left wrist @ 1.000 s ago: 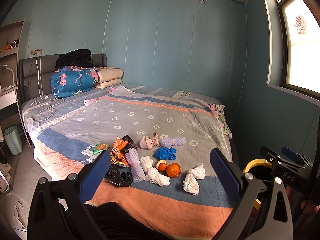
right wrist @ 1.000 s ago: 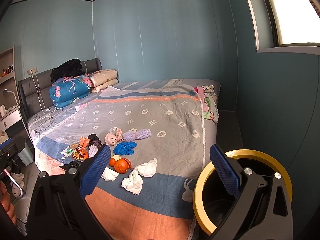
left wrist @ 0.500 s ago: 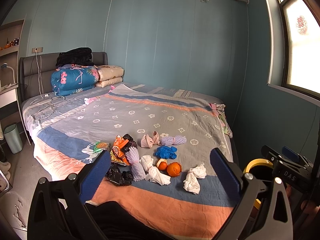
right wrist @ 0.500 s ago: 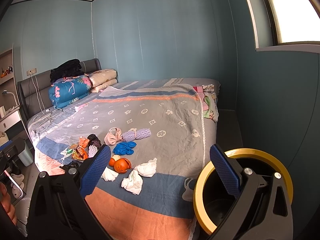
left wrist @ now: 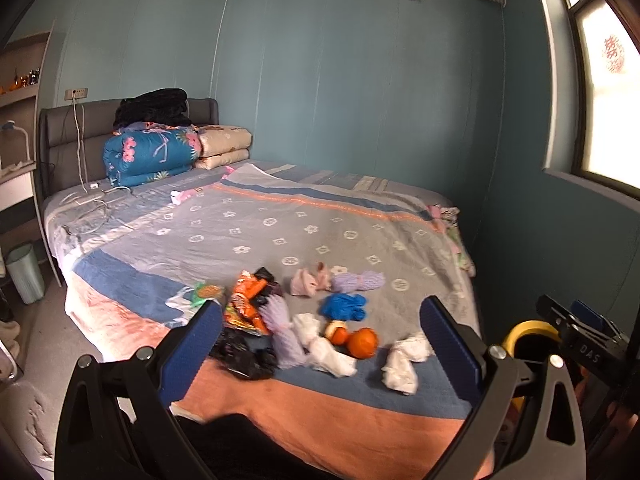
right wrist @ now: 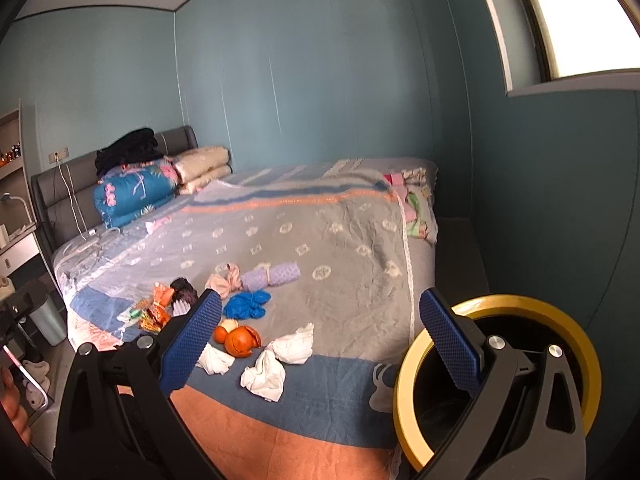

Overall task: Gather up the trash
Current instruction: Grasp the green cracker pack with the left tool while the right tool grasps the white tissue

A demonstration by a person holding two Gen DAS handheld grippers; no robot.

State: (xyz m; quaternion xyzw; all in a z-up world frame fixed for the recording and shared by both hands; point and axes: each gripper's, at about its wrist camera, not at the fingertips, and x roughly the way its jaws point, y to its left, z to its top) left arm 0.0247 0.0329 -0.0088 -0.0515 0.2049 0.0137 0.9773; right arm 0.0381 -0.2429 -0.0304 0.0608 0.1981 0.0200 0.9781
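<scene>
Trash is found clustered near the foot of the bed [left wrist: 280,232]: crumpled white tissues [left wrist: 400,364], orange peel [left wrist: 362,342], a blue glove [left wrist: 344,306], orange wrappers [left wrist: 244,300]. A yellow-rimmed bin [right wrist: 500,304] is noted beside the bed. The left gripper [left wrist: 320,344] and right gripper [right wrist: 320,344] are held wide apart, nothing grasped.

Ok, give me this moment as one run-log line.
phase: approach | left gripper: open | right gripper: open | trash pile: on bed | yellow-rimmed bin: beside bed

Dim room, window [right wrist: 580,16] glare, fisheye-warped edges
</scene>
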